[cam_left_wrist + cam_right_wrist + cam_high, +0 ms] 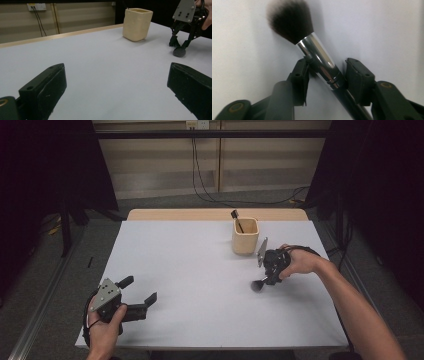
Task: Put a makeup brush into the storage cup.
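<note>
So the makeup brush (312, 53) is sitting pinched in the right gripper (325, 72), jaws pressing on the shiny metal ferrule just below the dark bristle head, and it's lying crooked across them rather than square, handle running off toward the bottom of the right gripper view. In the high view the brush (258, 284) is hanging head-down just over the white worktop (200, 290), a bit in front of the cream holder cup (245, 236), which is already holding one dark stick-like tool (236, 218). My guess is the brush is heading for that cup, and that's where I'd be careful: chrome is slippery and the grip is slanted, so I'm thinking a firm, steady squeeze and no quick wrist flicks, or it's going to swivel between the jaws. Lifting clear of the cup's rim before moving across seems smart, then lowering straight in, aiming away from the tool already leaning in there. The cup looks light, so bumping the wall could be tipping it. The left gripper (137, 290) is resting near the front left corner, jaws spread wide and holding nothing, well apart from all this, though it could be steadying the cup if needed.
</note>
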Available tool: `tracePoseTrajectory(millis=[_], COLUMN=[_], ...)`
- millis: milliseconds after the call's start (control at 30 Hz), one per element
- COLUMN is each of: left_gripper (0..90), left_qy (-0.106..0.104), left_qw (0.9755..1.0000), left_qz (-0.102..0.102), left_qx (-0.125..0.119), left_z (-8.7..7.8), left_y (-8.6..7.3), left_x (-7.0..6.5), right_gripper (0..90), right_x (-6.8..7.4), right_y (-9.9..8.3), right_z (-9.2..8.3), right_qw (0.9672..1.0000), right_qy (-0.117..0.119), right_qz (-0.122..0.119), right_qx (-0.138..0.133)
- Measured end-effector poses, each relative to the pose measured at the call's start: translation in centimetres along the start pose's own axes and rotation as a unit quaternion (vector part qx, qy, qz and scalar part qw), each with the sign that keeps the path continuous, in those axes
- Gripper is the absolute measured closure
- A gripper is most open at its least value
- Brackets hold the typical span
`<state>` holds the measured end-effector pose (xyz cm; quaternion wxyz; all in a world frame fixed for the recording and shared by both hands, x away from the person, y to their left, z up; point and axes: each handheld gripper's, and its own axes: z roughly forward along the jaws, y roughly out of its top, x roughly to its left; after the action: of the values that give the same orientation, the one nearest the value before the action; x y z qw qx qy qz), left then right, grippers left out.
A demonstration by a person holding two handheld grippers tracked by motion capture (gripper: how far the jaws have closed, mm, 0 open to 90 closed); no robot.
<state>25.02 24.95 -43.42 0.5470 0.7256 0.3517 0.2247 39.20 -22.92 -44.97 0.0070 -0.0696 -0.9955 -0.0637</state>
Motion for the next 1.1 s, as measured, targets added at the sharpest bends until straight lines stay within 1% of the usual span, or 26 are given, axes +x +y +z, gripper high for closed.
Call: tracePoseTrajectory(millis=[67, 100, 333, 400, 433, 467, 567, 600, 633, 733, 800, 867, 900, 933, 967, 1033, 1100], left_gripper=[2.4, 2.4, 2.4, 2.4, 2.4, 2.4, 2.4, 2.4, 2.4, 2.4, 2.4, 2.4, 2.4, 2.4, 2.4, 2.4, 2.4], left_qy=[0.0, 0.001, 0.002, 0.002, 0.003, 0.002, 0.003, 0.004, 0.003, 0.004, 0.005, 0.005, 0.005, 0.004, 0.004, 0.005, 0.005], left_qw=[1.0, 1.0, 1.0, 1.0, 1.0, 1.0, 1.0, 1.0, 1.0, 1.0, 1.0, 1.0, 1.0, 1.0, 1.0, 1.0, 1.0], left_qz=[0.001, -0.002, -0.003, -0.002, -0.002, -0.002, -0.002, -0.003, -0.003, -0.002, -0.002, -0.004, -0.003, -0.002, -0.002, -0.003, -0.005], left_qx=[0.0, -0.001, -0.001, -0.001, -0.001, -0.001, 0.001, 0.001, 0.001, 0.001, 0.002, 0.002, 0.001, 0.002, 0.001, 0.0, -0.001], left_z=[-0.01, -0.02, -0.03, -0.04, -0.05, -0.05, -0.01, 0.0, 0.0, 0.0, 0.01, 0.05, 0.05, 0.03, 0.02, 0.01, 0.01], left_y=[-0.01, -0.03, -0.04, -0.04, -0.04, -0.04, -0.06, -0.06, -0.06, -0.07, -0.06, -0.06, -0.05, -0.04, -0.03, -0.04, -0.07], left_x=[0.07, 0.05, 0.08, 0.08, 0.08, 0.09, 0.14, 0.15, 0.15, 0.18, 0.21, 0.2, 0.19, 0.17, 0.15, 0.18, 0.23], right_gripper=[61.0, 62.0, 66.5, 70.9, 71.9, 72.2, 72.6, 72.6, 72.6, 72.7, 72.8, 72.8, 72.8, 72.8, 72.8, 72.8, 72.8], right_x=[0.06, 0.08, 0.03, -0.01, -0.11, -0.12, -0.33, -0.32, -0.2, -0.3, -0.36, -0.33, -0.23, -0.32, -0.26, -0.28, -0.52], right_y=[0.03, 0.05, 0.23, 0.23, 0.21, 0.2, 0.21, 0.3, 0.39, 0.3, 0.34, 0.42, 0.46, 0.49, 0.57, 0.67, 0.65], right_z=[-0.01, -0.02, -0.01, -0.07, -0.08, -0.09, -0.07, -0.09, -0.11, -0.12, -0.07, -0.1, -0.13, -0.1, -0.19, -0.33, -0.54], right_qw=[1.0, 1.0, 0.9999, 0.9998, 0.9998, 0.9997, 0.9996, 0.9995, 0.9993, 0.9991, 0.9992, 0.9992, 0.9986, 0.9988, 0.9983, 0.9979, 0.9968], right_qy=[0.002, 0.004, 0.011, 0.011, 0.012, 0.013, 0.015, 0.016, 0.015, 0.015, 0.012, 0.01, 0.011, 0.011, 0.012, 0.013, 0.003], right_qz=[-0.002, -0.002, 0.005, 0.013, 0.011, 0.017, 0.021, 0.023, 0.031, 0.038, 0.037, 0.037, 0.05, 0.047, 0.054, 0.063, 0.08], right_qx=[0.001, 0.001, 0.007, 0.009, 0.008, 0.008, 0.007, 0.01, 0.014, 0.01, 0.005, 0.008, 0.012, 0.011, 0.014, 0.002, -0.009])
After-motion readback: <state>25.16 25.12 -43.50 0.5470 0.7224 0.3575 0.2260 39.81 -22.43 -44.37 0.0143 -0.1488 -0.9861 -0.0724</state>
